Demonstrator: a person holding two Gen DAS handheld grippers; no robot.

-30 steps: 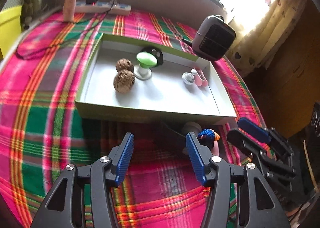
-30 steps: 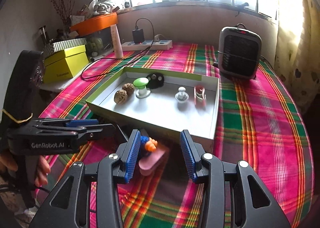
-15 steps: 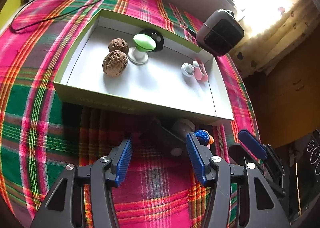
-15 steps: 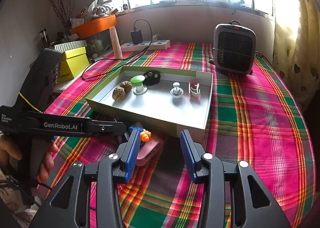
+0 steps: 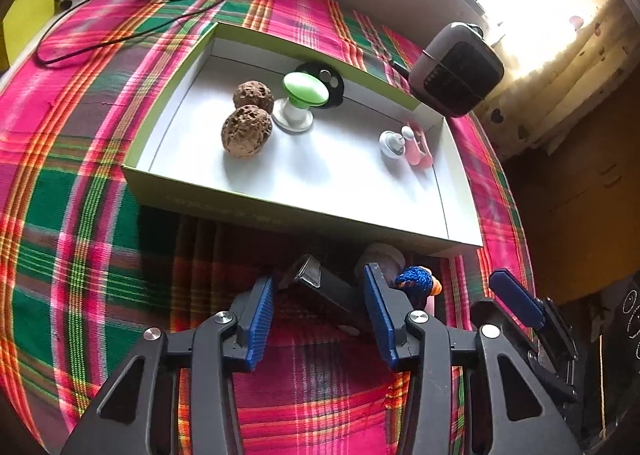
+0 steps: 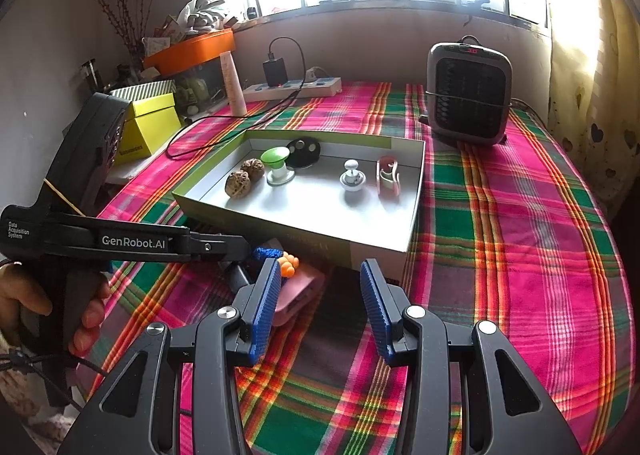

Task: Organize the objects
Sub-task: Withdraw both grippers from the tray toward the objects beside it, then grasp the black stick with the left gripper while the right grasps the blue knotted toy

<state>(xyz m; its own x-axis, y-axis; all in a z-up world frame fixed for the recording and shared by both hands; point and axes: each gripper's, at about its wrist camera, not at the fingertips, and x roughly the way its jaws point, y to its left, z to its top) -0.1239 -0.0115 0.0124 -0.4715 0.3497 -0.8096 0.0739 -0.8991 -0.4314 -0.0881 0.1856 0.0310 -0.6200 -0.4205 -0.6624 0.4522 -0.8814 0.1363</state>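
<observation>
A shallow white box with green rim [image 5: 276, 207] [image 6: 288, 229] sits on the plaid cloth. It holds two walnuts [image 5: 244, 131] [image 6: 238, 184], a green-topped knob [image 5: 305, 89] [image 6: 275, 157], a black disc [image 5: 332, 79], a small white knob [image 5: 391, 141] [image 6: 352, 177] and a pink piece [image 5: 418, 147] [image 6: 387, 175]. My left gripper [image 5: 318, 311] is open just before the box's near wall, around a dark flat object [image 5: 320, 285]. A blue-and-orange toy [image 5: 416, 281] [image 6: 280, 259] on a pink object [image 6: 298, 293] lies beside it. My right gripper [image 6: 316, 307] is open and empty.
A grey heater [image 6: 468, 93] [image 5: 456, 71] stands behind the box on the right. A power strip [image 6: 292, 89] with charger and cable, a pale tube [image 6: 233, 83], a yellow box [image 6: 148, 127] and an orange box [image 6: 192, 49] line the back left.
My left gripper has moved forward and down, so the dark flat object now lies between its fingers. My right gripper has drawn back slightly. Both stay open.
</observation>
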